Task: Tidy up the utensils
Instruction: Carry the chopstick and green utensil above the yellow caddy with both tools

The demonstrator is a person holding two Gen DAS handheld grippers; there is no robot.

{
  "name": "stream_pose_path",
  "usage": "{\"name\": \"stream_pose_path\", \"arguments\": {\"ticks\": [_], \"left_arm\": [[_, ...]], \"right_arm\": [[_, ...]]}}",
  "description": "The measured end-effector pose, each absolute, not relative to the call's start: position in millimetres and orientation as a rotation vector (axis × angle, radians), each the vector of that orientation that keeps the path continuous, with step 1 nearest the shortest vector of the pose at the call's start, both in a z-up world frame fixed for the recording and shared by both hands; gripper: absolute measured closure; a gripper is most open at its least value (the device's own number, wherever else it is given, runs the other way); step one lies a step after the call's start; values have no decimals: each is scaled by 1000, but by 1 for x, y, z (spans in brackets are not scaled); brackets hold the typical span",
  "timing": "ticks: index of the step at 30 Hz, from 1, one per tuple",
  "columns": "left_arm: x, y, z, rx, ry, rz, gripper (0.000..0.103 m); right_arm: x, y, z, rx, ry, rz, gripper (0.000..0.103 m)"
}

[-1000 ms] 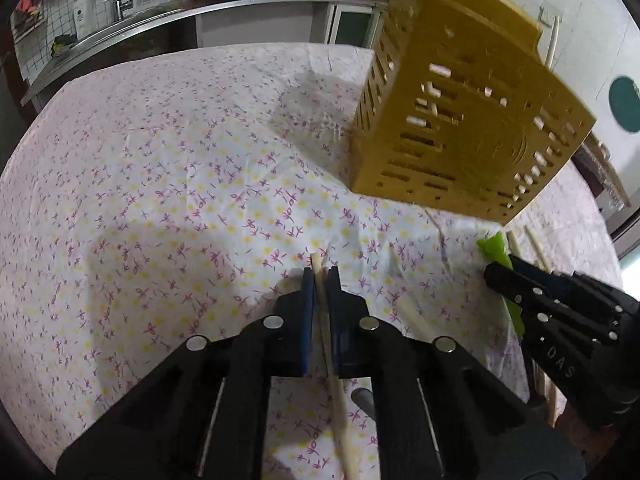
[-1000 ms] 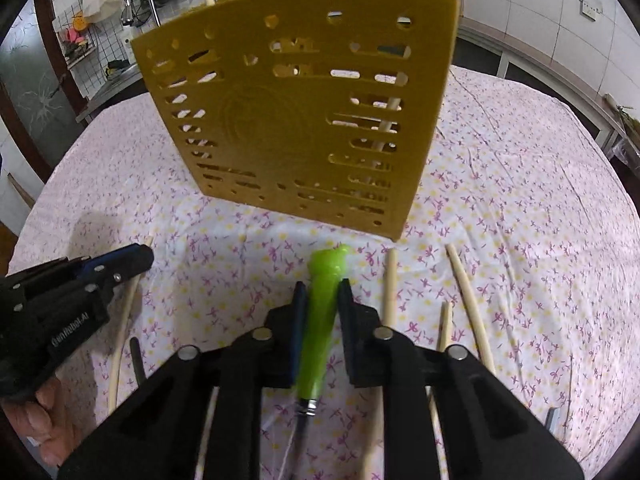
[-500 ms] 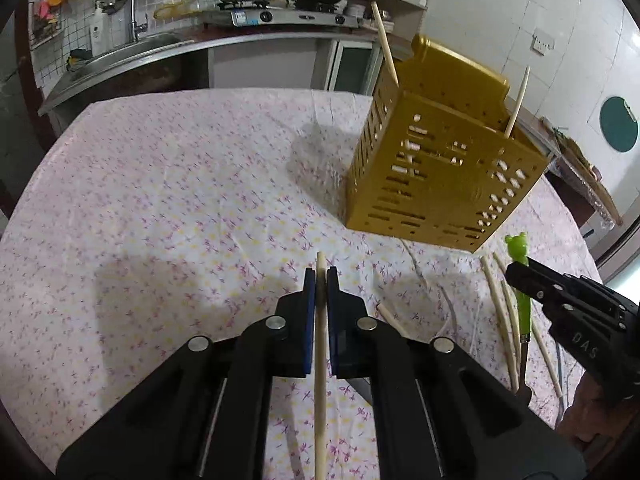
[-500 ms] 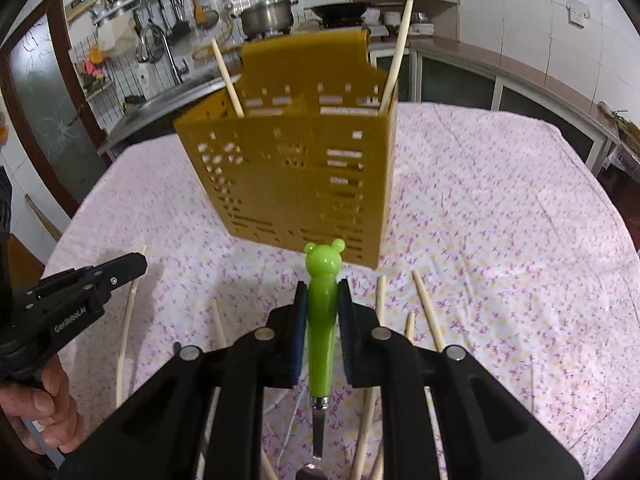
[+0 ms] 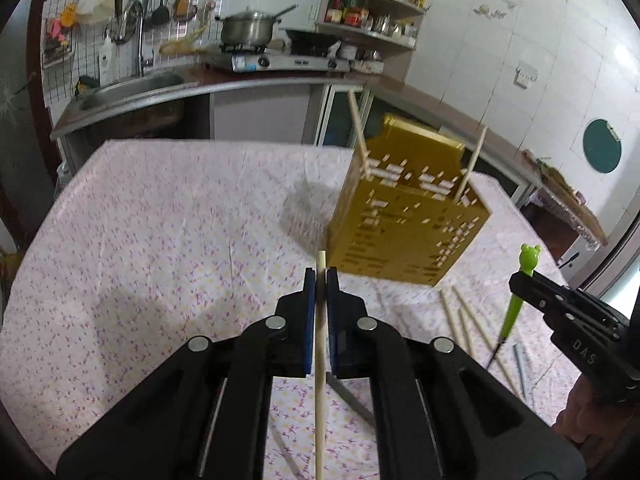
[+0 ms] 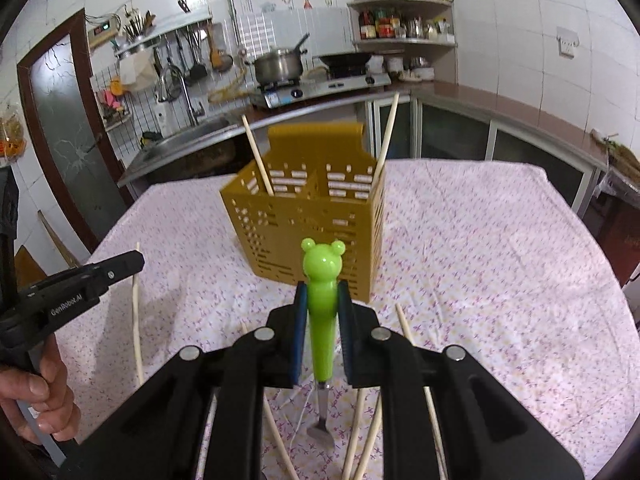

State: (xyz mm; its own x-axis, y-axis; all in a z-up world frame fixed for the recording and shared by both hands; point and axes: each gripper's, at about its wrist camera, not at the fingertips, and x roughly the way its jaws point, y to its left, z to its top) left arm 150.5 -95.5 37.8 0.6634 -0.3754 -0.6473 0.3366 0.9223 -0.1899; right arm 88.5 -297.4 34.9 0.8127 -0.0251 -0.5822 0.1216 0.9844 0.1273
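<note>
Right now both tools are up off the table, each with something pinched in it: the left gripper (image 5: 316, 280) has its blue-padded jaws clamped on a thin, pale wooden chopstick (image 5: 320, 360), a straight round stick running between the pads and poking out a little past the tips; the right gripper (image 6: 322, 300) is clenched around the glossy green plastic handle of a small utensil (image 6: 320, 312), the moulded bear head with two round ears standing proud above the pads and a narrow metal end hanging below. Ahead of both sits the mustard-yellow utensil caddy (image 6: 312, 224), a boxy plastic holder with slotted, perforated walls, a divider down the middle and a raised back tab; two chopsticks lean out of it, one in each compartment, slanting apart. It stands on a tablecloth (image 5: 160, 220), white fabric sprinkled with small purple and yellow flowers, lightly creased. More loose chopsticks (image 5: 460, 320) lie on the cloth just beside the caddy's near corner, fanned out. A person's hand (image 6: 36, 396) grips the left tool's black handle at the edge of the right view
</note>
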Motion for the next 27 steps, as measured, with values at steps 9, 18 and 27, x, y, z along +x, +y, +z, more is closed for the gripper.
{"name": "stream_pose_path", "arguments": {"ticks": [9,18,27], "left_arm": [[125,-98,73,-41,638,-413,99],[109,-99,98,-39,573,-404,99],[102,-101,117,-36,527,-405,99]], "right_arm": [[62,-298,63,149,537,-77,88],[45,-302,85,136,488,-77,88],[37,-301,99,122,455,-69,88]]}}
